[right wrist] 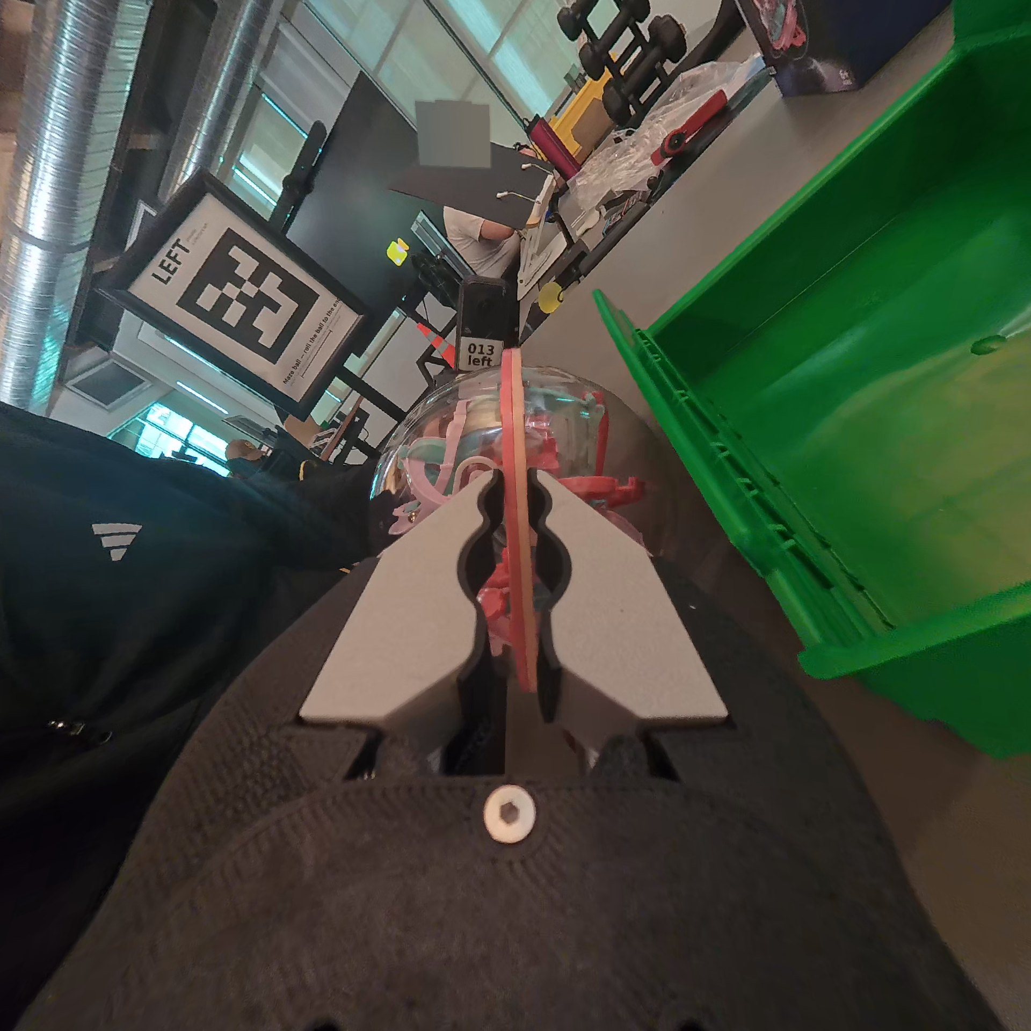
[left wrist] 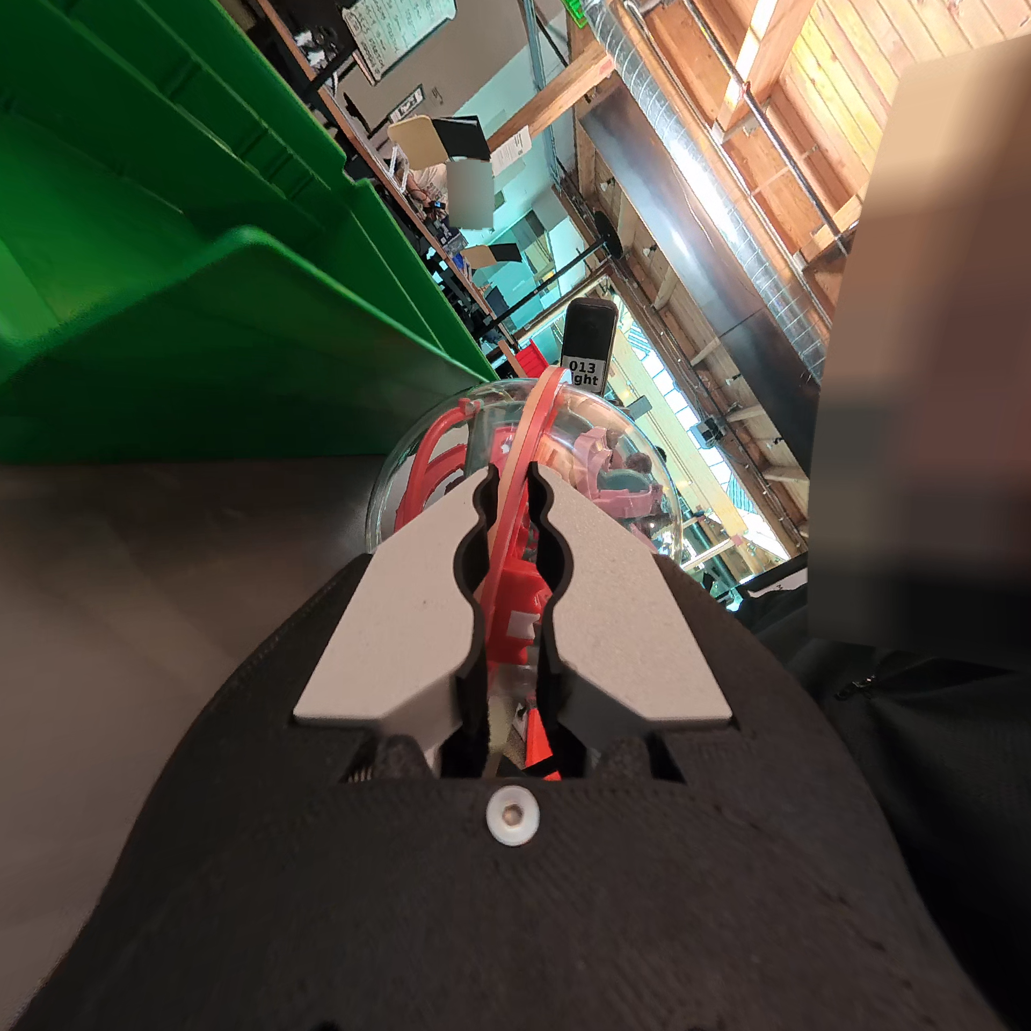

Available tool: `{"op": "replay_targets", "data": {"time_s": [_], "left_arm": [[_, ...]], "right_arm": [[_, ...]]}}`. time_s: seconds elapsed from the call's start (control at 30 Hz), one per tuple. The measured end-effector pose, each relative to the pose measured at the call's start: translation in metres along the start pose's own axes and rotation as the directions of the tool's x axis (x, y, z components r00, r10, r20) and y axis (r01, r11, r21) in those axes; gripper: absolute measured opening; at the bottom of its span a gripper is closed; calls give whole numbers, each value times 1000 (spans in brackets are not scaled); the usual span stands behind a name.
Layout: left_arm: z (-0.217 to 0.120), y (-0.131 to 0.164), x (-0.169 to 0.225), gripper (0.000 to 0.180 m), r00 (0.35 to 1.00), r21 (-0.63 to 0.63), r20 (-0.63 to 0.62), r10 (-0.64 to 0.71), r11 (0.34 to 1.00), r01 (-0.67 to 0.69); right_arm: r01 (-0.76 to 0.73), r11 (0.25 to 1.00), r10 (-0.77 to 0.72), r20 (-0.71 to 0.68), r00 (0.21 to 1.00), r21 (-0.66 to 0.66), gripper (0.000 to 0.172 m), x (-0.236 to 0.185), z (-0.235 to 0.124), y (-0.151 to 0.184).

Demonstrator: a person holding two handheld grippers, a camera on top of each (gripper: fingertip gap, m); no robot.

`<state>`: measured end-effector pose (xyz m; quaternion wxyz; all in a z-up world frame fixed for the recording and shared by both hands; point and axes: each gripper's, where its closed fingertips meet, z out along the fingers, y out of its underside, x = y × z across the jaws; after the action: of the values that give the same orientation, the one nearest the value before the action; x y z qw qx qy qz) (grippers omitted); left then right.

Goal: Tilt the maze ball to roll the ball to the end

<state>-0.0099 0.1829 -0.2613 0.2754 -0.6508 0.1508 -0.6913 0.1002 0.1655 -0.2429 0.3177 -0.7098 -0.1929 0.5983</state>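
Observation:
The maze ball (left wrist: 608,463) is a clear sphere with red, pink and teal tracks inside and a red-and-cream rim (left wrist: 533,424) around its middle. My left gripper (left wrist: 513,474) is shut on this rim, which runs between the two grey fingers (left wrist: 424,586). In the right wrist view the maze ball (right wrist: 446,429) is held from the opposite side. My right gripper (right wrist: 516,474) is shut on the same rim (right wrist: 513,413). Each gripper's black camera shows beyond the ball in the other's view: the right gripper's camera (left wrist: 588,340) and the left gripper's camera (right wrist: 482,318).
A large green bin (left wrist: 195,279) stands close beside the ball, and it also shows in the right wrist view (right wrist: 865,390). The grey table (left wrist: 139,558) lies below. A person in dark clothing (right wrist: 139,558) is on the other side. A framed marker sign (right wrist: 234,295) stands behind. There is about 12 cm between the tips of the two grippers.

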Motion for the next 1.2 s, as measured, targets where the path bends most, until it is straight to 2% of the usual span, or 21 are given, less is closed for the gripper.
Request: {"op": "replay_targets", "data": {"time_s": [0.4,1.2], "left_arm": [[12,21,4,8,999,32,-19,-44,998,45],[23,33,7,9,1000,24,10,-13,1000,13]], "right_arm": [[-8,1000,8,1,1000,8,7,-2,-17,3],[33,999,-33,-15,999,28,7,-4,-28,-4]]}}
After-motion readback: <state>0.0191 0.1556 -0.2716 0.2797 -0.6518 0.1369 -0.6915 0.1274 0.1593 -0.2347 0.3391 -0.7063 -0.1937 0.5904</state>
